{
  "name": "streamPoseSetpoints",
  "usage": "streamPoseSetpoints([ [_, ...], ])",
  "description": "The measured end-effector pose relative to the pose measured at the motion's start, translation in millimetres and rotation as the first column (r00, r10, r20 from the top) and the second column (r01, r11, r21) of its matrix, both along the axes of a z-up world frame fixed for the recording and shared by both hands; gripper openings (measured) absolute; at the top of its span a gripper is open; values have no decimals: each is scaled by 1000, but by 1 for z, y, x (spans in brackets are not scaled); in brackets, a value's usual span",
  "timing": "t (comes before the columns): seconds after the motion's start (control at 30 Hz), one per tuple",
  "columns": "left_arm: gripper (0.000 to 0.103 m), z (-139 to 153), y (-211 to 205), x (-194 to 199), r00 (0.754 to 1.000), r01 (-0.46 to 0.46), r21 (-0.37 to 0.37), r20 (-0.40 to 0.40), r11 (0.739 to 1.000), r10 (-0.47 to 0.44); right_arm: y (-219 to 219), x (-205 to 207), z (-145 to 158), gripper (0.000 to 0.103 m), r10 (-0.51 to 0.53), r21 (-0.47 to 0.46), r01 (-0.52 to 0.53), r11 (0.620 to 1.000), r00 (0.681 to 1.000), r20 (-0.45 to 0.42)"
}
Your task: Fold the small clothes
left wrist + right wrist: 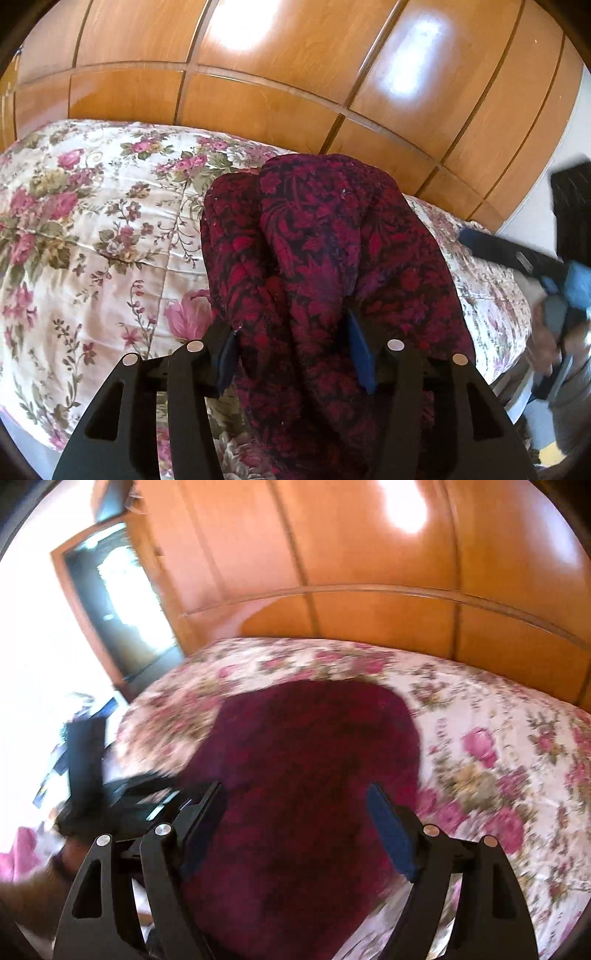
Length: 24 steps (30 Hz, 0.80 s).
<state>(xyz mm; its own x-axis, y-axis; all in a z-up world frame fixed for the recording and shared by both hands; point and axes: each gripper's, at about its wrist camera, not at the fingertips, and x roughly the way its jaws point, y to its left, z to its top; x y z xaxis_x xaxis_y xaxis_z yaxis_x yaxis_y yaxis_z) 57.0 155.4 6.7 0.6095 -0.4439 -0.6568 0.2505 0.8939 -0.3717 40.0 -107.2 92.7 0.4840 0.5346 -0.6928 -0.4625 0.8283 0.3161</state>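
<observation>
The flowered bedspread [92, 229] covers the bed in front of a panelled wooden wardrobe [295, 74], and in the left wrist view its open stretch fills the left side, which looks like the room kept free for laying a fold flat. Next to it, in the middle, the dark red patterned garment [332, 240] lies bunched in thick vertical folds on the bedspread, running back toward the camera and down between the jaws of the left gripper [293, 354]. The blue pads stand on either side of the cloth, the right one partly buried in a fold; whether they still pinch it I cannot tell, though the loose sag suggests a slack grasp at most. Far right in that view, blurred, is the right gripper [524, 258] with part of the person's hand. In the right wrist view, the left gripper shows dark at the left edge, and the garment spreads as a red blur under the right gripper [297, 830], whose jaws stand wide apart with no cloth pressed between the pads: released, probably poised to take a fresh edge.
</observation>
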Motion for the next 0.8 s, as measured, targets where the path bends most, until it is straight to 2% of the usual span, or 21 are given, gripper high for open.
streamPoseSetpoints([
  [0.17, 71, 1, -5, 0, 998, -56, 113, 44, 992, 52, 13, 52, -16, 78, -72, -74, 67, 995, 995, -62],
  [0.3, 71, 3, -7, -1, 996, -70, 186, 72, 980, 58, 28, 80, -37, 79, -79, -153, 65, 986, 993, -88],
  [0.4, 71, 0, -5, 2, 996, -73, 193, 69, 978, 61, 35, 92, -56, 83, -84, -204, 64, 977, 992, -91],
  [0.53, 71, -5, -4, 4, 996, -83, 194, 56, 977, 73, 36, 105, -79, 86, -98, -196, 69, 978, 985, -145],
  [0.63, 72, -9, -2, 5, 996, -88, 184, 45, 979, 81, 32, 107, -81, 90, -101, -171, 71, 983, 981, -168],
  [0.7, 75, -11, -1, 5, 995, -92, 176, 39, 980, 87, 31, 104, -79, 90, -94, -162, 69, 984, 983, -155],
  [0.8, 79, -14, 1, 3, 995, -99, 159, 27, 982, 96, 26, 99, -71, 96, -100, -127, 83, 988, 987, -129],
])
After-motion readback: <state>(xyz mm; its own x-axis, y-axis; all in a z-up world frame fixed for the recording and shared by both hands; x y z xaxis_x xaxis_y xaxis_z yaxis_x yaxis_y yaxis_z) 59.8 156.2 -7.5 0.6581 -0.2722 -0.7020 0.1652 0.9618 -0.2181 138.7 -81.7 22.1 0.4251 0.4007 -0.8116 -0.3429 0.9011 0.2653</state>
